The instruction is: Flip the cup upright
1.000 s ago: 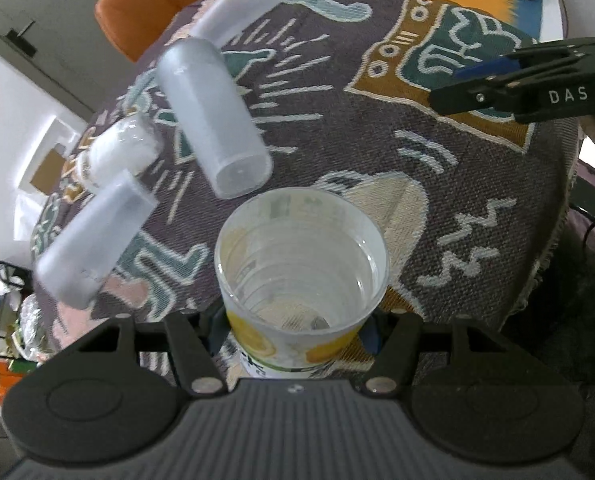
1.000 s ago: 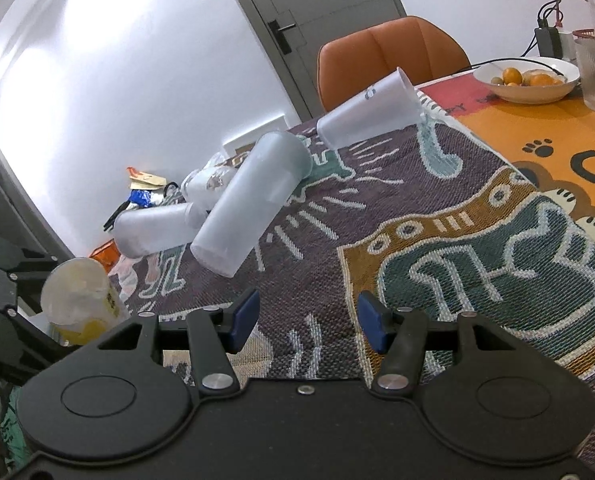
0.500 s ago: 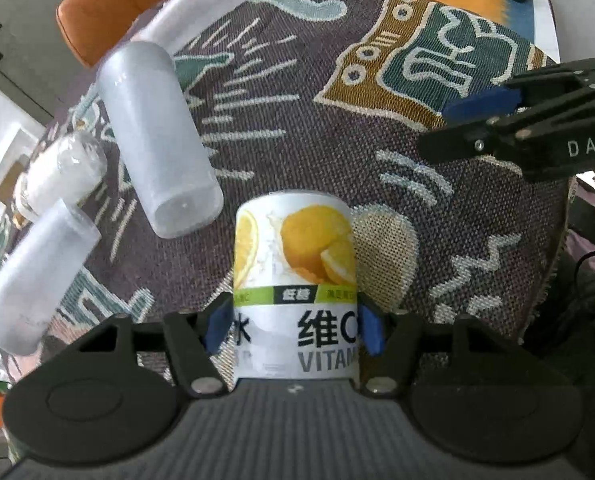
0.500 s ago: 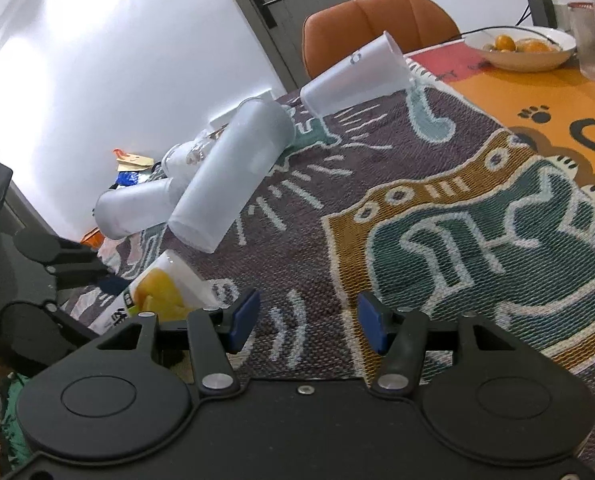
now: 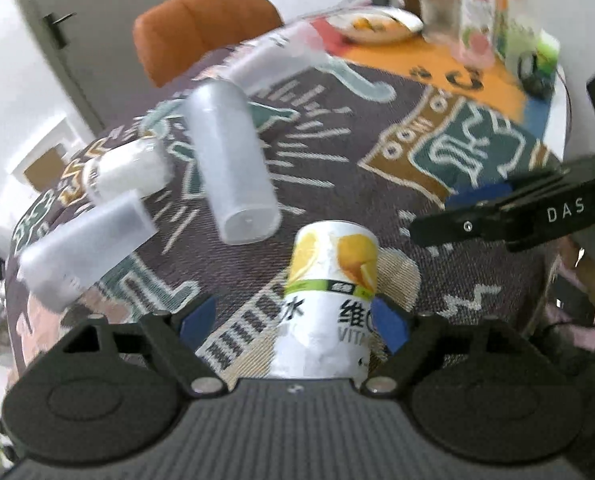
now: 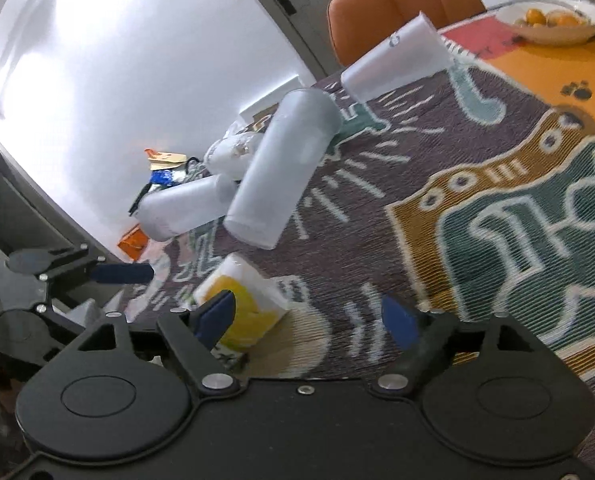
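A white paper cup with a lemon print (image 5: 329, 292) lies on its side on the patterned cloth (image 5: 377, 168), its base pointing away from the left camera. My left gripper (image 5: 293, 320) is open around it; the right pad touches the cup and the left pad stands well clear. In the right wrist view the cup (image 6: 243, 312) lies just behind my right gripper's left pad. My right gripper (image 6: 309, 318) is open and empty, low over the cloth, and shows side-on in the left wrist view (image 5: 497, 216).
Several frosted plastic cups lie on their sides: a tall one (image 5: 229, 168), one at the left edge (image 5: 85, 248), one far back (image 5: 273, 60). A crumpled clear cup (image 5: 125, 168) lies left. An orange chair (image 5: 201, 24), a fruit bowl (image 6: 553, 20) and bottles (image 5: 481, 12) stand behind.
The cup went from mouth-up in my left gripper to lying on its side on the cloth. My left jaws have opened wide. My right gripper has moved closer to the cup.
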Action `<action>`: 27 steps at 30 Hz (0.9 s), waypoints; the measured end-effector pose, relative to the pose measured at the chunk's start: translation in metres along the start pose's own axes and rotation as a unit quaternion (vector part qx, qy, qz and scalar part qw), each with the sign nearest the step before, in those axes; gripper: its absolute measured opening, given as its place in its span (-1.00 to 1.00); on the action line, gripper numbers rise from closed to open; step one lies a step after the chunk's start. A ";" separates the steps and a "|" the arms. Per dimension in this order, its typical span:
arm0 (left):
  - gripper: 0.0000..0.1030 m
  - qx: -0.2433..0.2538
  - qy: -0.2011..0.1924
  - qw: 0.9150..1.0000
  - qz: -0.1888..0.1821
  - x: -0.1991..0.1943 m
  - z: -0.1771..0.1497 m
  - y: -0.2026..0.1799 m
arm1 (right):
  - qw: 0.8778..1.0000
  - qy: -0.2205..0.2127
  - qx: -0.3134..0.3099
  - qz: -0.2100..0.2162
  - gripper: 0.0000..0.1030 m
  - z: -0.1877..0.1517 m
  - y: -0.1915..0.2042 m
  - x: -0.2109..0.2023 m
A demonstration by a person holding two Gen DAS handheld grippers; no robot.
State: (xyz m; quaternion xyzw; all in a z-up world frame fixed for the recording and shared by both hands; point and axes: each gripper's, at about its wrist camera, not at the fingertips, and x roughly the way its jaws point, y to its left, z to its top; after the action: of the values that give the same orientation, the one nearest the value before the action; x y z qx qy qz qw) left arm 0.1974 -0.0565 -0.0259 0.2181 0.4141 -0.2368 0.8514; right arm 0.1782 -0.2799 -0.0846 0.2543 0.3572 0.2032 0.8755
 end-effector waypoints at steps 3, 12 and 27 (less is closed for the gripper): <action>0.63 -0.031 -0.022 0.999 0.010 -0.010 -0.010 0.011 | 1.000 0.005 0.018 0.007 0.57 0.000 0.004 0.005; 0.77 -0.149 -0.100 0.983 0.045 -0.037 -0.048 0.042 | 0.998 0.025 0.061 0.020 0.76 -0.002 0.017 0.018; 0.86 -0.367 -0.195 0.905 0.089 -0.041 -0.110 0.075 | 0.984 0.058 0.161 0.041 0.90 -0.007 0.020 0.059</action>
State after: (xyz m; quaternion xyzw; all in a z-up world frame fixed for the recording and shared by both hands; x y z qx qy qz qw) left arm 0.1534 0.0743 -0.0414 -0.1239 0.2763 -0.0292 0.9526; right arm 0.2086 -0.2303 -0.1083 0.3941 0.4251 0.1927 0.7917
